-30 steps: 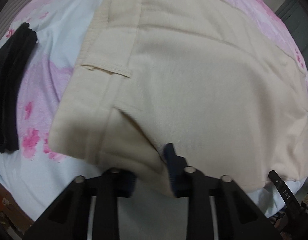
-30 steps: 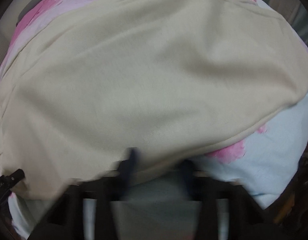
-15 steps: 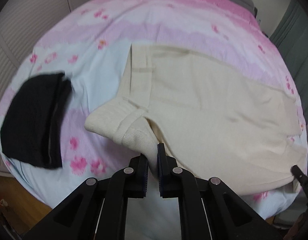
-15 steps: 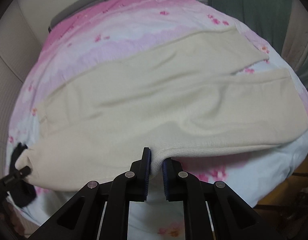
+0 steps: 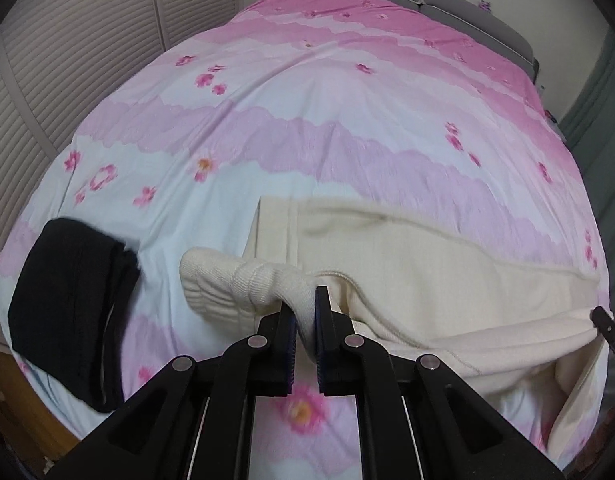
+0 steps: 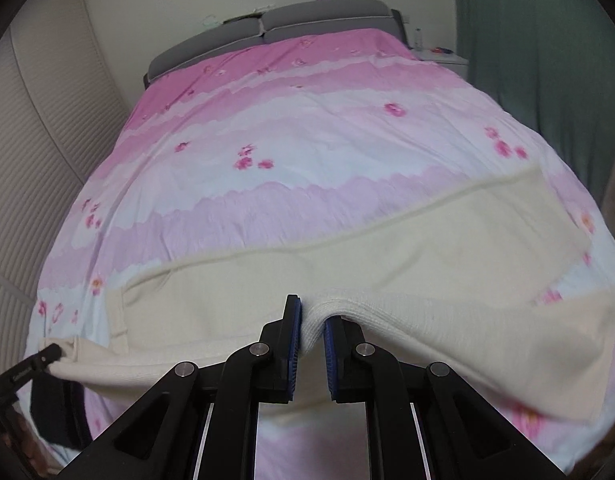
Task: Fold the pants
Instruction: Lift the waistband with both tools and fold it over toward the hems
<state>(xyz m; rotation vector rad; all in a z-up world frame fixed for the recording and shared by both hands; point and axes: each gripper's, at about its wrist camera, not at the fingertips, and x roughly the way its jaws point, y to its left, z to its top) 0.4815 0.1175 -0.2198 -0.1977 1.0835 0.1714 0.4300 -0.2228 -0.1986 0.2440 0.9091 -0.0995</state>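
Note:
Cream pants (image 5: 447, 256) lie across the near end of a bed with a pink flowered cover. My left gripper (image 5: 304, 304) is shut on the bunched waistband corner and holds it lifted off the bed. My right gripper (image 6: 311, 320) is shut on the near edge of a pant leg (image 6: 387, 248), also lifted. The far half of the pants lies flat on the cover. The other gripper's tip shows at each view's edge: the right one in the left wrist view (image 5: 607, 328), the left one in the right wrist view (image 6: 31, 368).
A folded black garment (image 5: 67, 304) lies on the bed's left near corner. A grey headboard (image 6: 275, 28) stands at the far end. Louvered doors (image 5: 67, 60) run along the left, a green curtain (image 6: 539, 48) on the right. The bed cover (image 5: 307, 120) stretches beyond the pants.
Both grippers closed on the pants' near edge and have risen and pulled back, lifting that edge off the bed. More of the bed now shows.

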